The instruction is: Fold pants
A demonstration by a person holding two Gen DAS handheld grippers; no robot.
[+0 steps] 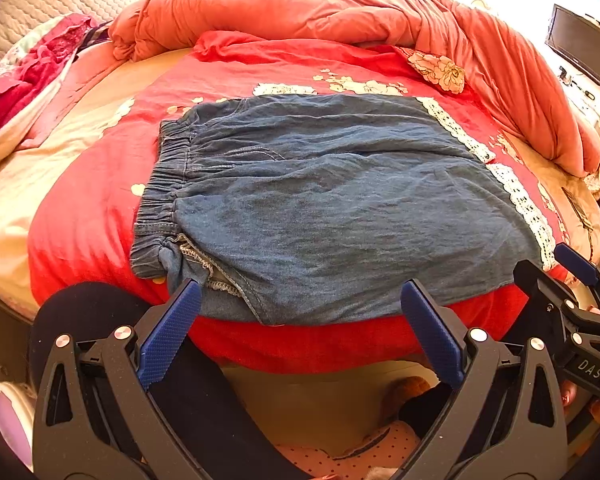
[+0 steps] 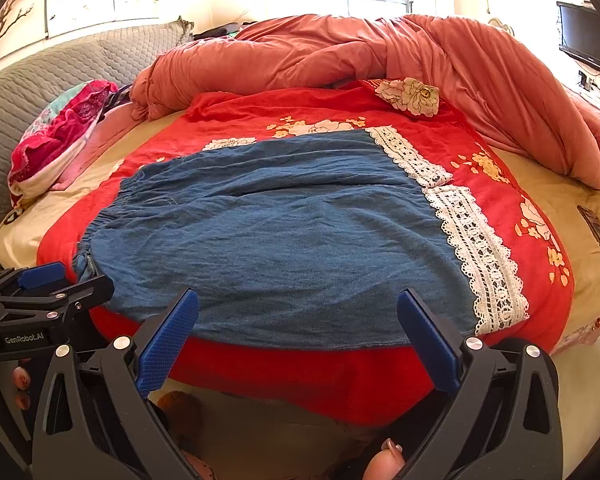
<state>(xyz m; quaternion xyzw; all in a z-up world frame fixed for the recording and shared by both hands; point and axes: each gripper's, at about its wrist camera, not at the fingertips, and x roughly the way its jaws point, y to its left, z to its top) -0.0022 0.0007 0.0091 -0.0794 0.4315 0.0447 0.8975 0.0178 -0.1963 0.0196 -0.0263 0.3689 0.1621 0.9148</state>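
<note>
Blue denim pants (image 1: 324, 196) lie flat on a red floral cloth (image 1: 84, 216) over the bed, elastic waistband (image 1: 160, 188) to the left and white lace hems (image 1: 520, 200) to the right. The same pants (image 2: 284, 240) fill the middle of the right wrist view, lace hem (image 2: 472, 248) at right. My left gripper (image 1: 300, 296) hovers open at the pants' near edge, nothing between its fingers. My right gripper (image 2: 298, 304) is also open just before the near edge, empty. Each gripper shows in the other's view: the right gripper (image 1: 572, 280) at right, the left gripper (image 2: 40, 284) at left.
A bunched salmon quilt (image 1: 340, 12) rings the back and right of the bed. A red and floral pillow (image 1: 24, 76) lies at the left by a grey quilted headboard (image 2: 60, 64). A dark monitor (image 1: 584, 48) stands at far right. A person's dark trouser legs (image 1: 100, 312) are below.
</note>
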